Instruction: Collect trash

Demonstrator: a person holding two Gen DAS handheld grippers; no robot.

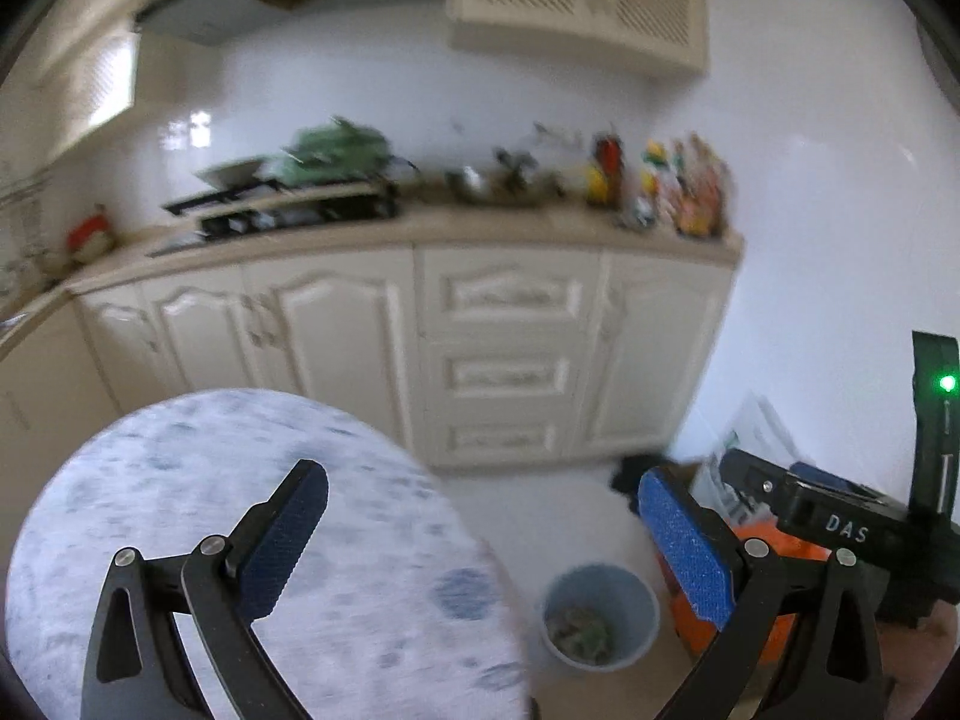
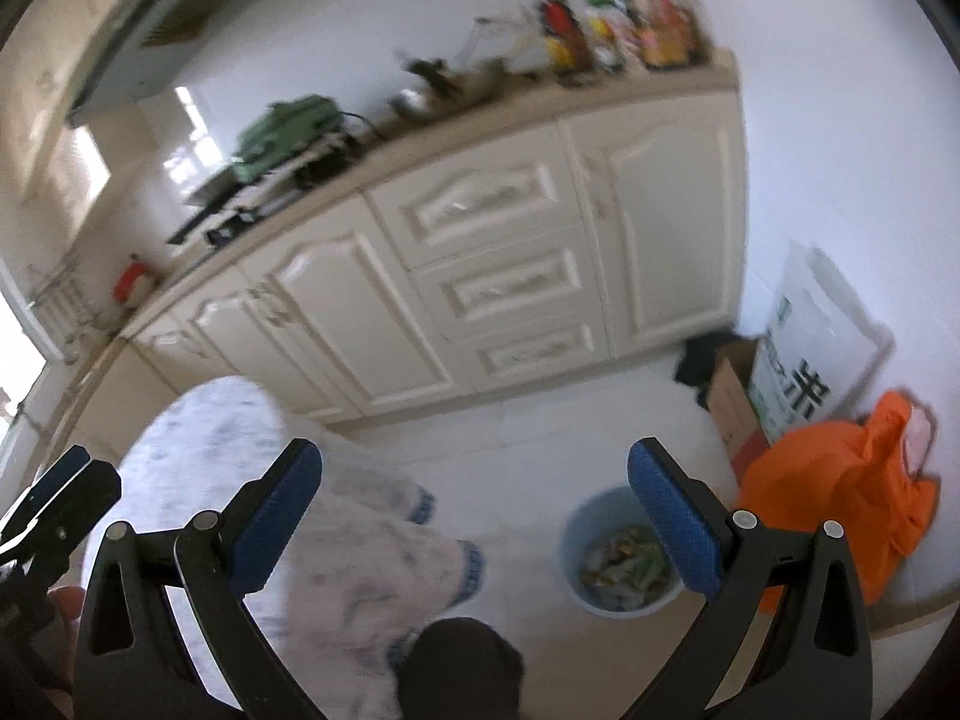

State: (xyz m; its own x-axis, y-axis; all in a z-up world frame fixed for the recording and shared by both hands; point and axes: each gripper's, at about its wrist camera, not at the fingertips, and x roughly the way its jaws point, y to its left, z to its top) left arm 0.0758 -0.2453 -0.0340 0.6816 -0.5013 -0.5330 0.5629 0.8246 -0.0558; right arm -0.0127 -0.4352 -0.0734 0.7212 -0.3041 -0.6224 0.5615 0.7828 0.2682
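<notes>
Both grippers are spread wide with nothing between their pads: the left gripper (image 1: pixel 480 546) above the round table's (image 1: pixel 180 480) edge, the right gripper (image 2: pixel 474 516) above the floor. The trash bin (image 2: pixel 576 534), holding scraps, stands on the floor beside an orange bag (image 2: pixel 840 480).

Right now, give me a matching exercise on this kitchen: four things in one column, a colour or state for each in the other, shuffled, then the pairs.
Things:
1. bin
2. bag
3. right tool
4. table

States:
A. orange, on the floor by the wall
B. open, nothing between its fingers
C. pale blue, with trash inside
D. round, under a pale blue-flecked cloth

Pairs: 1-C, 2-A, 3-B, 4-D
</notes>
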